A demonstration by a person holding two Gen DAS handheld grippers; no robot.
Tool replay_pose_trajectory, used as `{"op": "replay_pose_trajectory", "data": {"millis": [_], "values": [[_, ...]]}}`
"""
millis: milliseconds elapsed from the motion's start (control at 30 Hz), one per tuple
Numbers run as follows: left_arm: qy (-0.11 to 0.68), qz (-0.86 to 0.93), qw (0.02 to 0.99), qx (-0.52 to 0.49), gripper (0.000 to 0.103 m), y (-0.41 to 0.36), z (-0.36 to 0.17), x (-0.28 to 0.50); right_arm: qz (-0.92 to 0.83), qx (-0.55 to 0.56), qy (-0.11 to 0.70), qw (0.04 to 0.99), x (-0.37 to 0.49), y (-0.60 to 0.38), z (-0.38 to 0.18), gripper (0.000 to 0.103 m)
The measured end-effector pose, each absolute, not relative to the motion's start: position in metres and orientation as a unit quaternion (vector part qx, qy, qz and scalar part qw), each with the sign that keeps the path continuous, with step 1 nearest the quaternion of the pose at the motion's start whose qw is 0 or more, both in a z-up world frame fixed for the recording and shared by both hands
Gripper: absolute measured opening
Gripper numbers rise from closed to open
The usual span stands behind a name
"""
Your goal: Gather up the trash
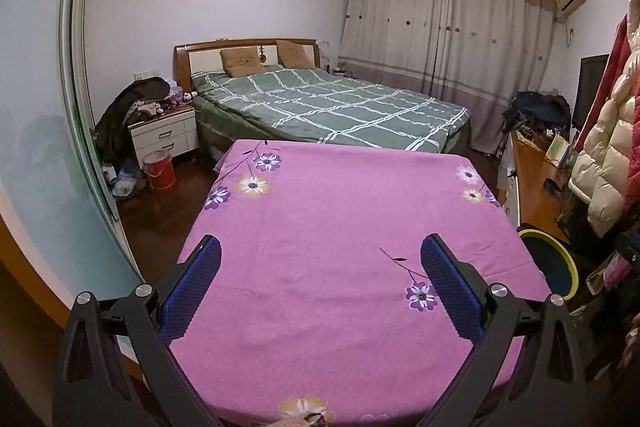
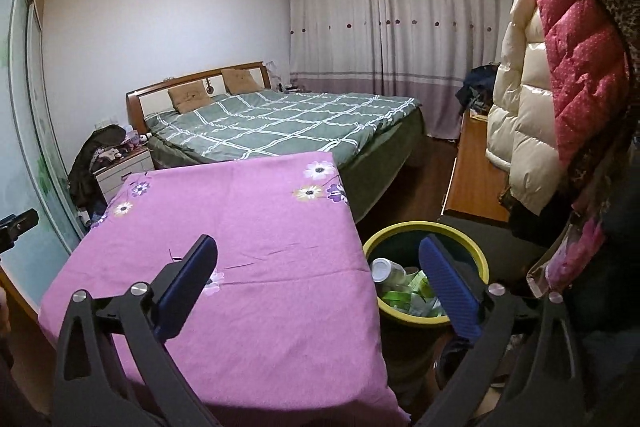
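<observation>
The left tongs (image 1: 320, 287) stand wide, nothing between their blue pads, angled downward over the pink flowered cloth of the table (image 1: 340, 219). The right tongs (image 2: 318, 285) are equally wide and empty, also tilted downward, one finger over the table's right part and the other over the trash bin (image 2: 478, 259) just beside the table's right edge. At the left edge of the right wrist view a black piece of the left tongs' rig shows.

One bin is in view: a dark, round, upright container with a yellow-green rim, its mouth facing up. The collected trash lies inside it: one white-capped bottle (image 2: 386, 271) lying tilted, cap towards the table, next to several green-and-white packages (image 2: 418, 293) heaped without a common direction; their number cannot be counted.

Beyond the table is one bed (image 1: 332, 107) with a green checked cover and two brown pillows, one white nightstand (image 1: 166, 135) piled with clothes, one red bucket (image 1: 160, 171) on the floor, closed curtains (image 1: 448, 47), and padded coats (image 2: 560, 87) hanging at right.
</observation>
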State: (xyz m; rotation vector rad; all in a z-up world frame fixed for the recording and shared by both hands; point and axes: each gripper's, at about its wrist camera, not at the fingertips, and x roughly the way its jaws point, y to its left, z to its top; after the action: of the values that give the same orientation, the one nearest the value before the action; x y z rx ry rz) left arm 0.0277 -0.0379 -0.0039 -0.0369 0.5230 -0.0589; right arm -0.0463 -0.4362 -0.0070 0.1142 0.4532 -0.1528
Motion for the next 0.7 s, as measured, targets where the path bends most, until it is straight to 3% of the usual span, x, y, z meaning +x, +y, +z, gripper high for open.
{"op": "replay_pose_trajectory", "data": {"millis": [700], "values": [[0.268, -0.040, 0.963, -0.002, 0.098, -0.059, -0.011, 0.031, -0.088, 0.082, 0.221, 0.968, -0.051, -0.457, -0.012, 0.096]]}}
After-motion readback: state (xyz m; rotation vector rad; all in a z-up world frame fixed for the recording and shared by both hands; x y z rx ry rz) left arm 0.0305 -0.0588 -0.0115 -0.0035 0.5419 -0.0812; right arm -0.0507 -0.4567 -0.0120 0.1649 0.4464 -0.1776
